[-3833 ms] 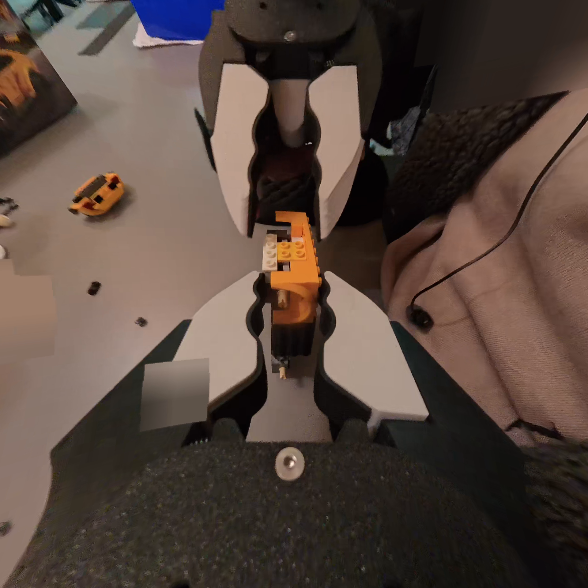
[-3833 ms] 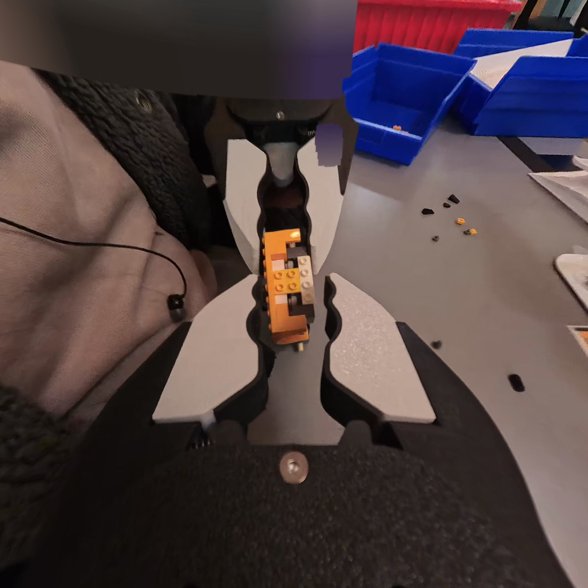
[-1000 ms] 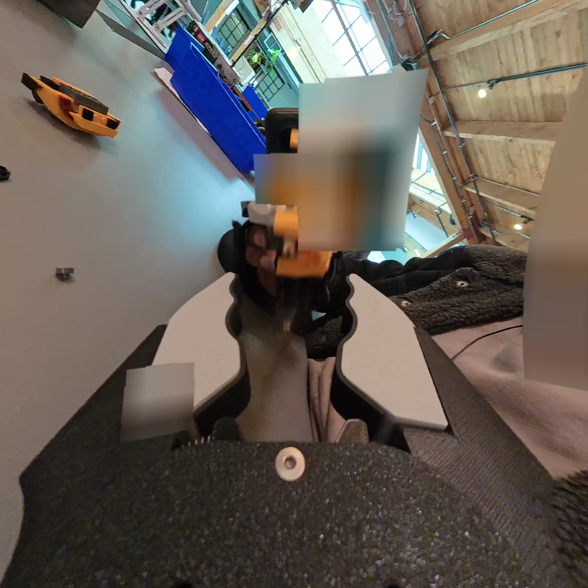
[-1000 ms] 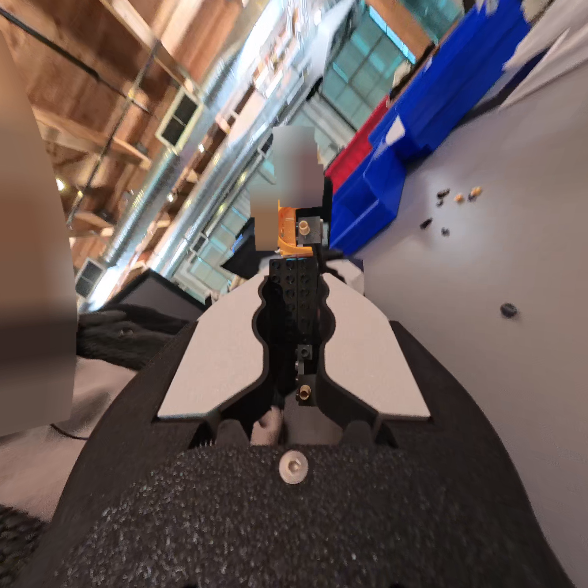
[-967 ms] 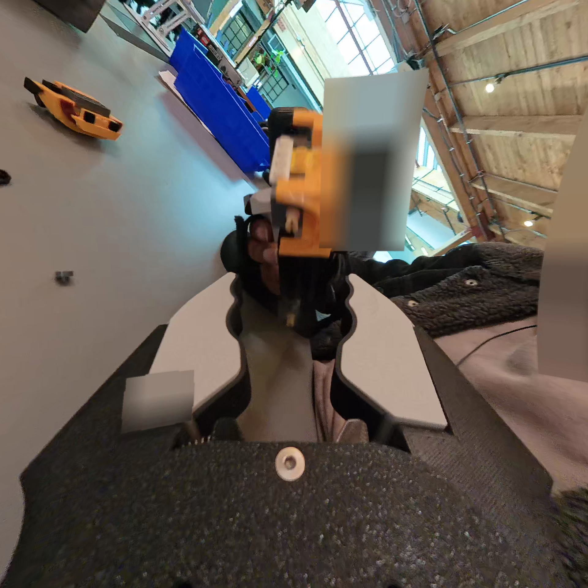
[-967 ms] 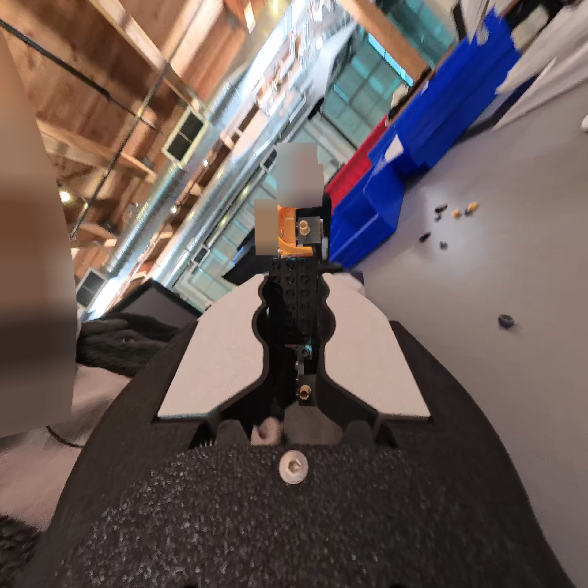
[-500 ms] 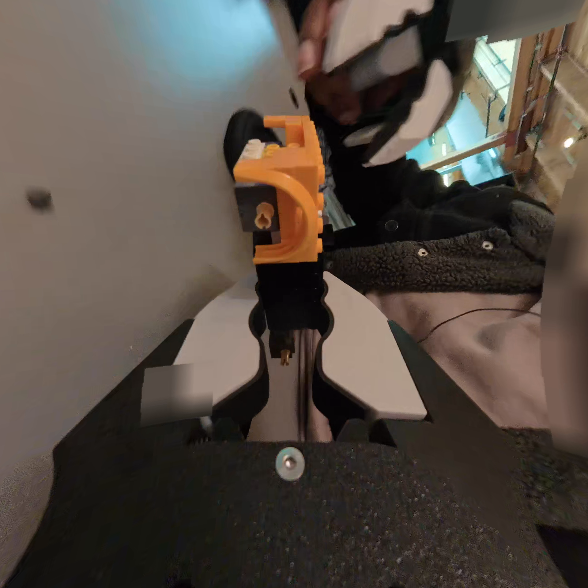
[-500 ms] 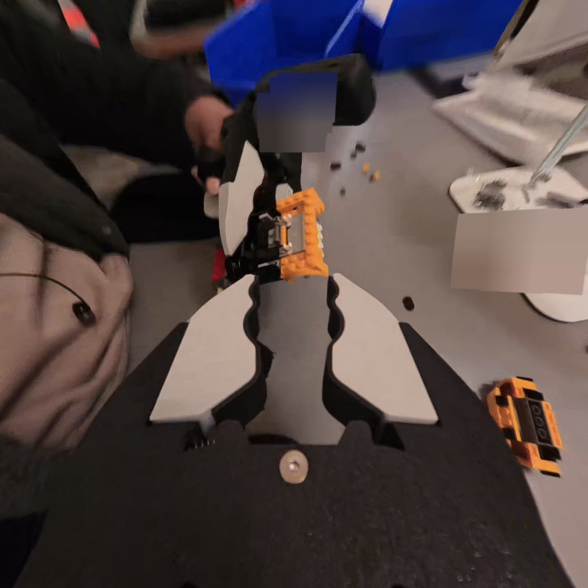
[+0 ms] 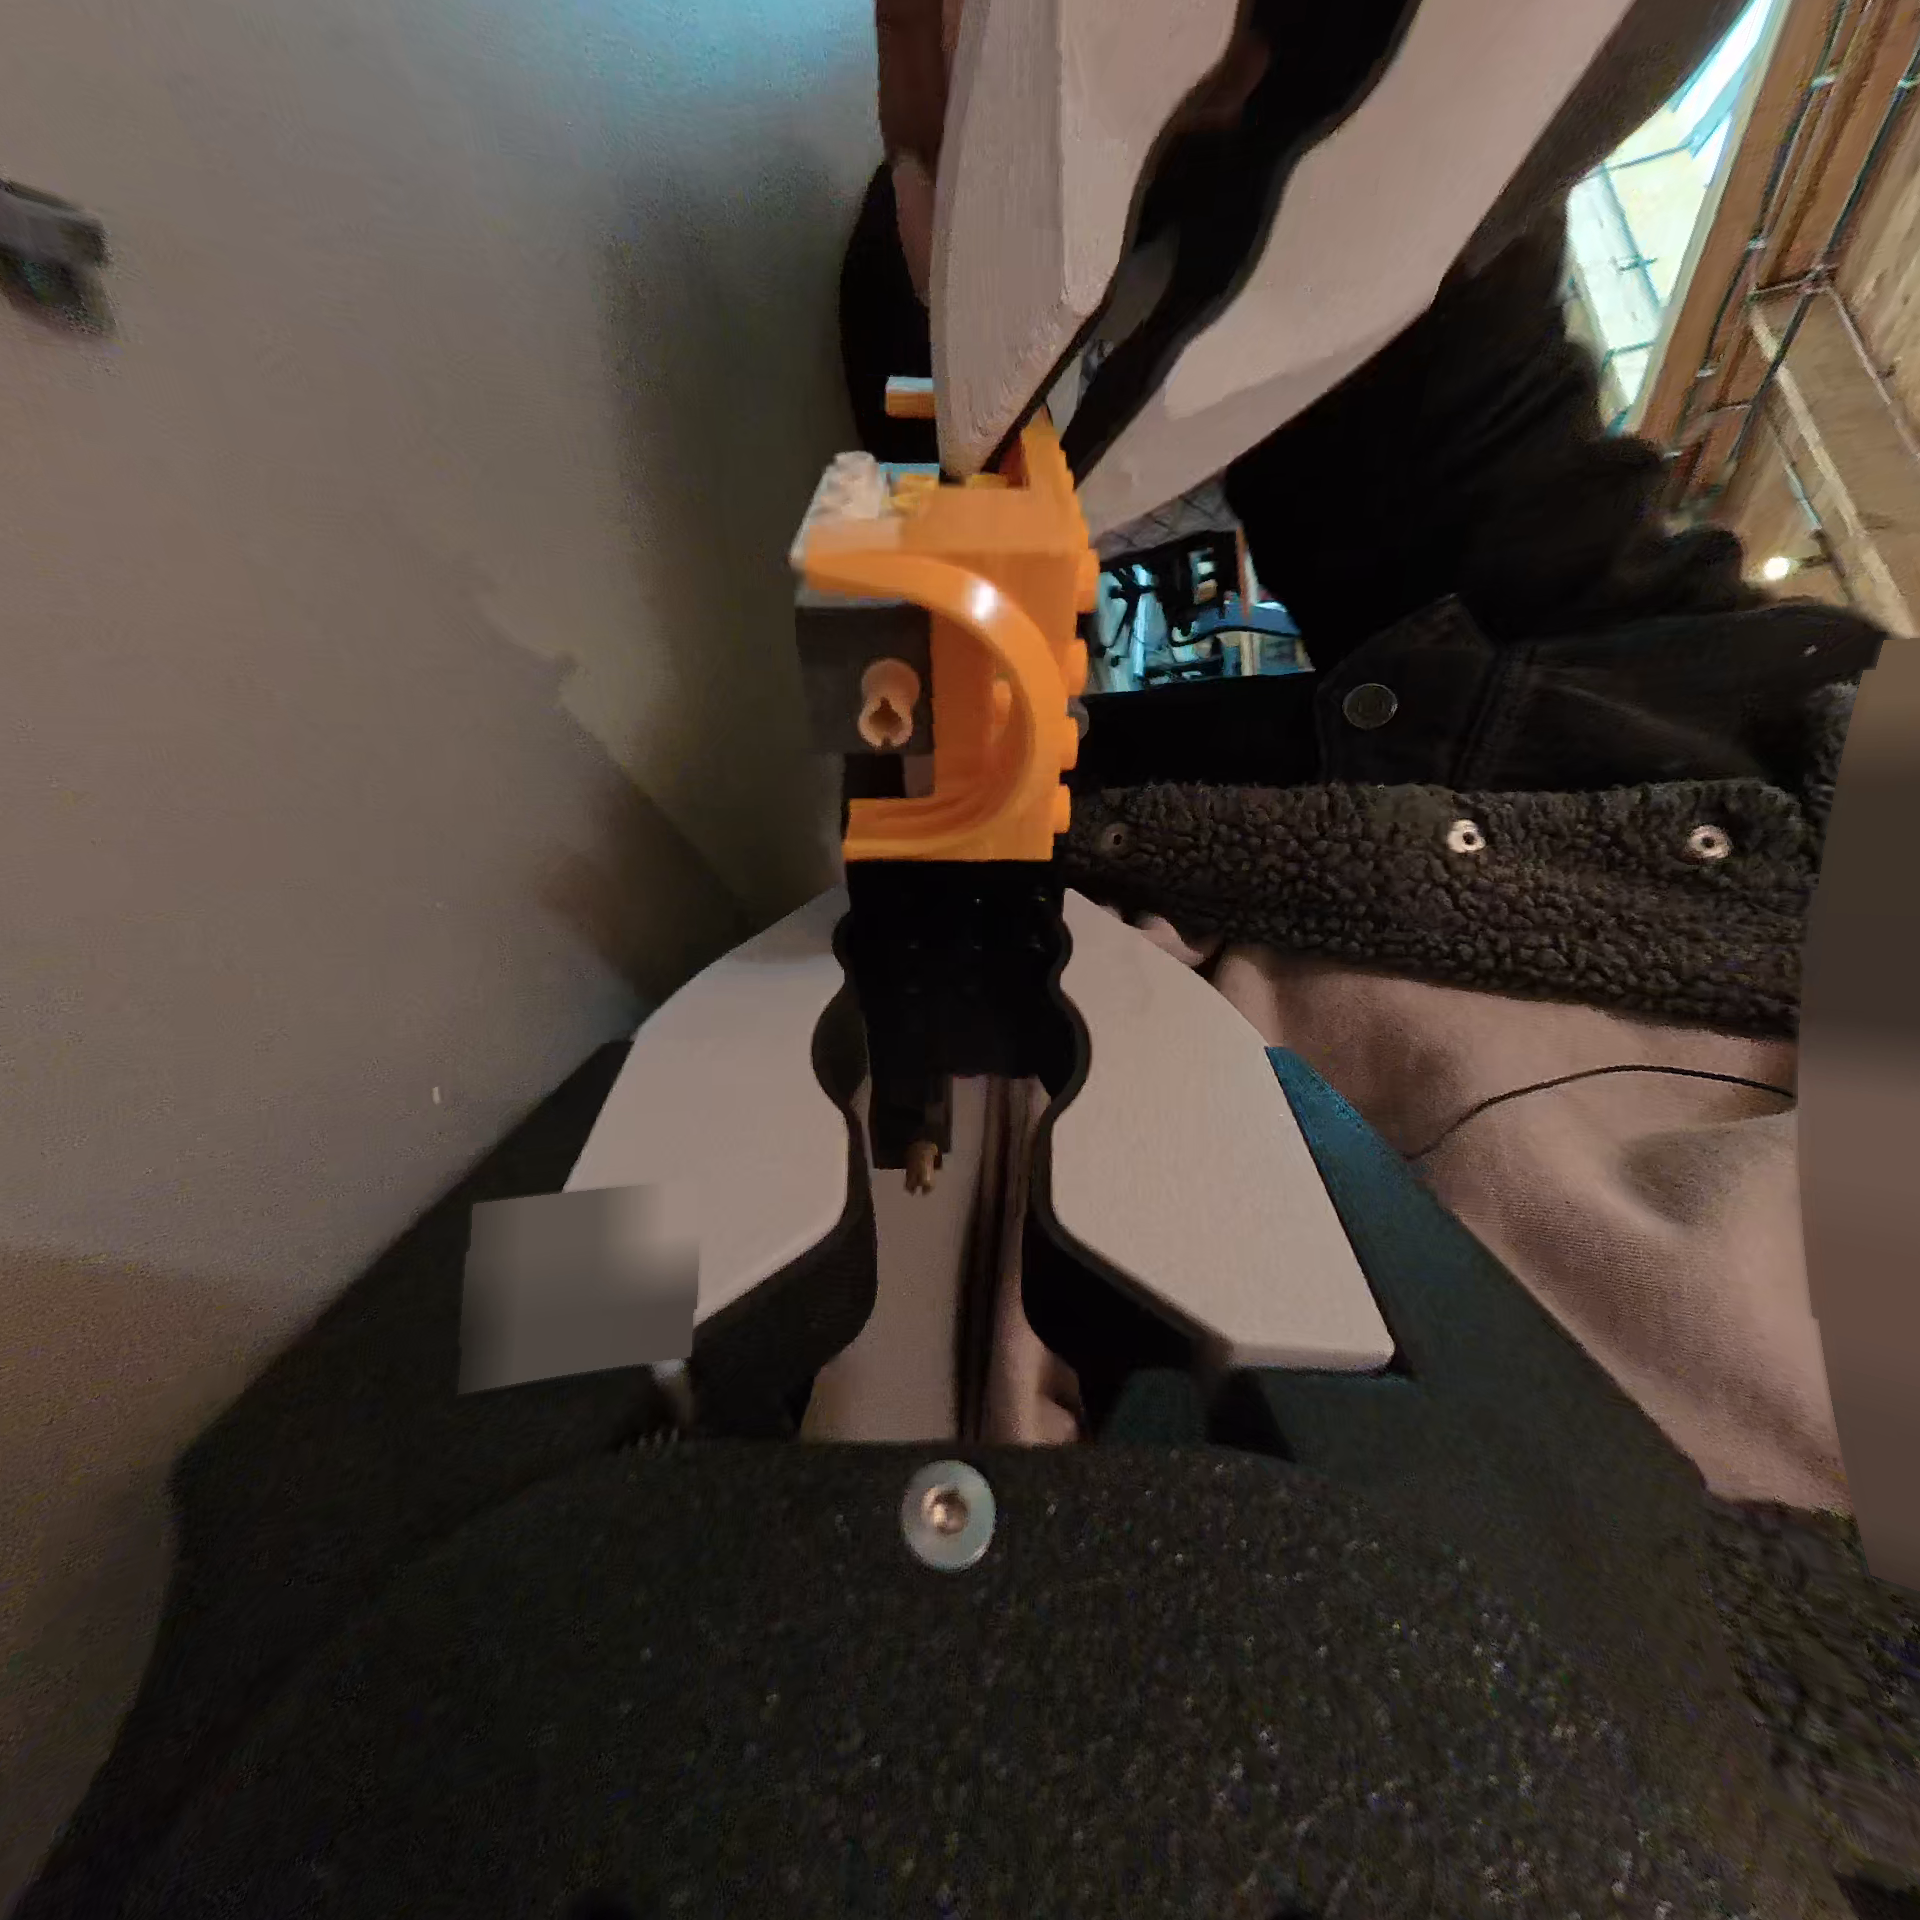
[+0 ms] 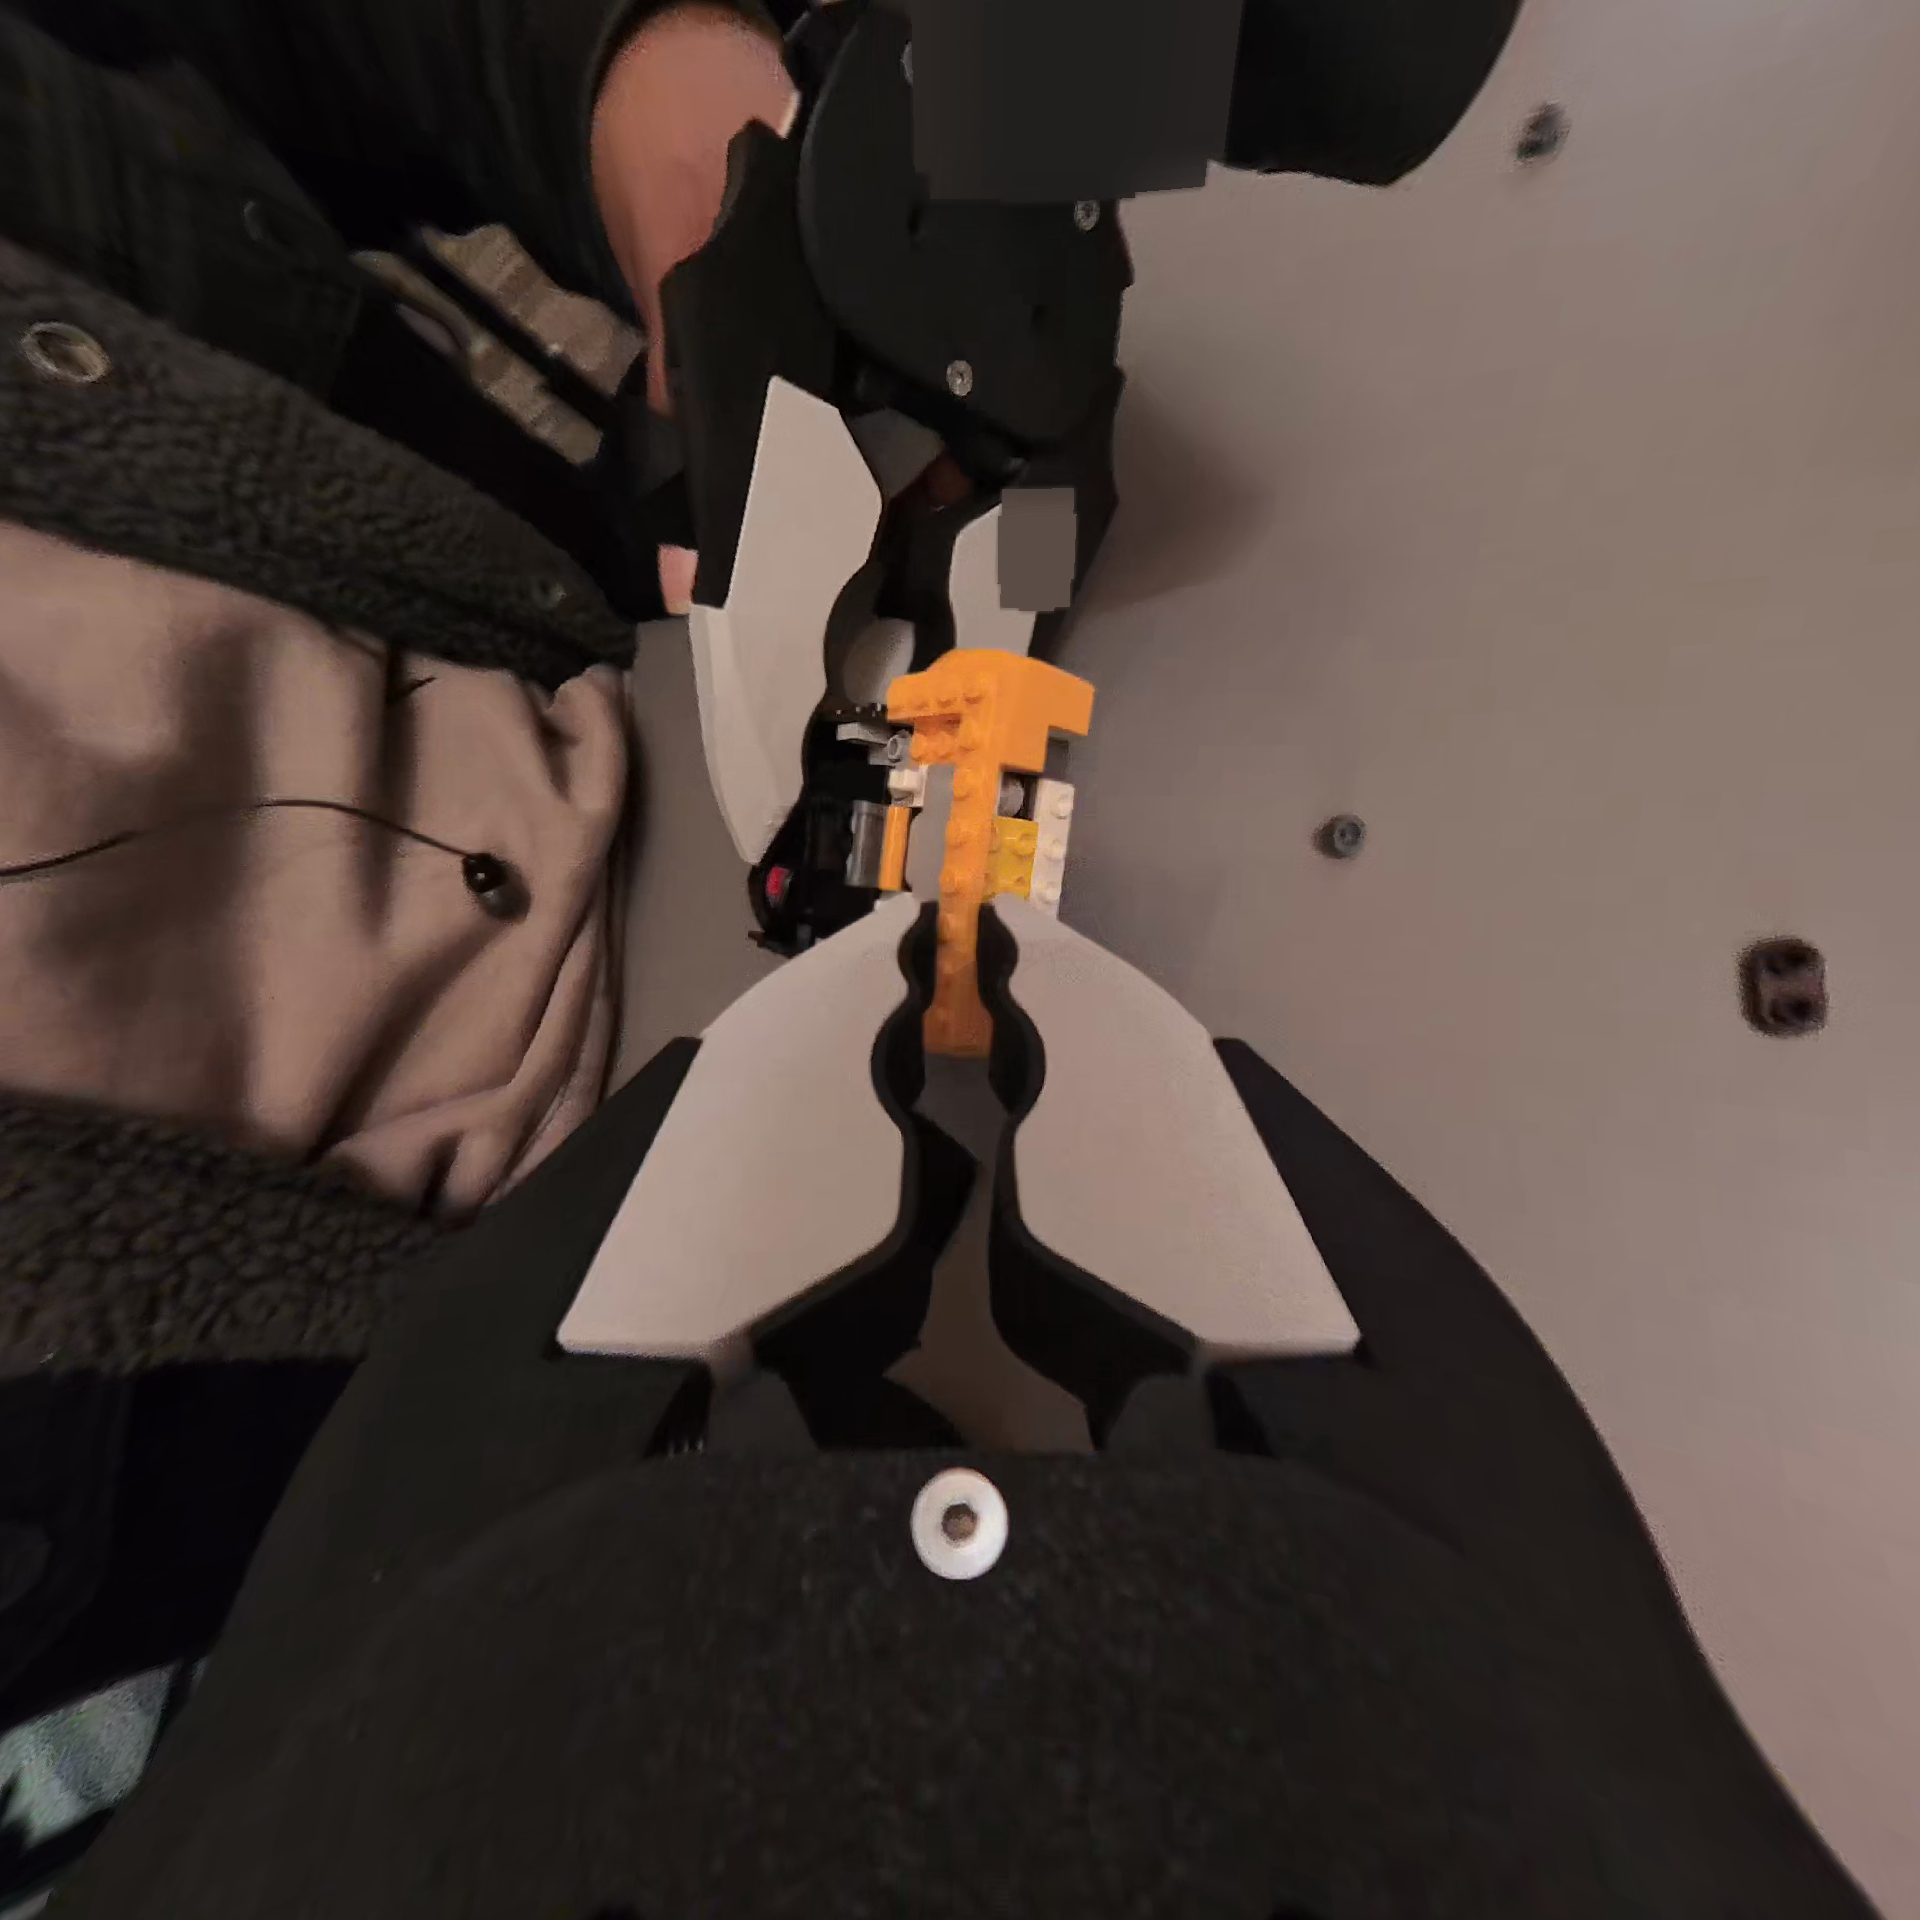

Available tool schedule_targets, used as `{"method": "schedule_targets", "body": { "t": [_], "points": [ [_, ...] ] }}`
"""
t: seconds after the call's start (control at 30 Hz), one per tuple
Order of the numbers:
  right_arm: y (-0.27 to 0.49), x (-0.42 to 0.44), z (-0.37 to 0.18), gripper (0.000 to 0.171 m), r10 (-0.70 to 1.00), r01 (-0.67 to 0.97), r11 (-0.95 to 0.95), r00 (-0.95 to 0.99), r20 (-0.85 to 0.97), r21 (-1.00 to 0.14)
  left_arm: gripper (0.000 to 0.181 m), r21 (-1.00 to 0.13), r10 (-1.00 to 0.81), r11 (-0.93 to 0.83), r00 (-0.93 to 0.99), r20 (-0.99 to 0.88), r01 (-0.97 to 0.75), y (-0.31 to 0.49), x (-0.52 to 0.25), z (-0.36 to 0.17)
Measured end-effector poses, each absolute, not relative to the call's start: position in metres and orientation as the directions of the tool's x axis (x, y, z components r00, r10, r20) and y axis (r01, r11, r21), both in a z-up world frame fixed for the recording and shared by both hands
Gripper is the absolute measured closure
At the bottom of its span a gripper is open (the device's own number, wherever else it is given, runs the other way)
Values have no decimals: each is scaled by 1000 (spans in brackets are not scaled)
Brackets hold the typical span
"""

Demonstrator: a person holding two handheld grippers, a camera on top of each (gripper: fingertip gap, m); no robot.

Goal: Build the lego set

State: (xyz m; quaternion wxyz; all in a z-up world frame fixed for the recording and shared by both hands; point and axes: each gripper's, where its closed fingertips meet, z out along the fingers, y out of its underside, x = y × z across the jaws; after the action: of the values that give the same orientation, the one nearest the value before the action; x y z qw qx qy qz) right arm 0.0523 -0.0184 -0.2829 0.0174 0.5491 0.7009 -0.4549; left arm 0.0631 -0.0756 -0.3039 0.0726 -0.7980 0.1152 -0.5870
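Note:
A half-built Lego model (image 9: 977,644) of orange, black, grey and white bricks is held in the air between both grippers. My left gripper (image 9: 951,935) is shut on its black end, with the orange wheel arch (image 9: 997,727) sticking out past the fingertips. My right gripper (image 10: 956,925) is shut on a narrow orange plate (image 10: 958,977) at the model's (image 10: 977,758) other end. In the left wrist view the right gripper's fingers (image 9: 997,208) come down from above onto the orange top. In the right wrist view a left gripper finger (image 10: 769,644) shows behind the model.
The grey table (image 10: 1558,520) lies to the right with small loose pieces (image 10: 1340,834) and a dark two-hole piece (image 10: 1782,982). A dark piece (image 9: 42,249) lies on the table at far left. A person's fleece jacket (image 9: 1455,894) and hand (image 10: 675,156) are close behind. The tips of one gripper are about 6 cm away from the tips of the other.
The model passed from my right gripper to my left, which shut on its black end. My right gripper opened, swung round and has shut on the orange plate.

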Motion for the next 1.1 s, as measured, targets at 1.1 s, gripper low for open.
{"method": "schedule_targets", "body": {
  "t": [1.1],
  "points": [
    [98, 11, -345, 154, 961, 804, 243, -277, 19, -543, 181, -875, -568, -461, 806, 166, -145, 1, -47, -298]
  ]
}}
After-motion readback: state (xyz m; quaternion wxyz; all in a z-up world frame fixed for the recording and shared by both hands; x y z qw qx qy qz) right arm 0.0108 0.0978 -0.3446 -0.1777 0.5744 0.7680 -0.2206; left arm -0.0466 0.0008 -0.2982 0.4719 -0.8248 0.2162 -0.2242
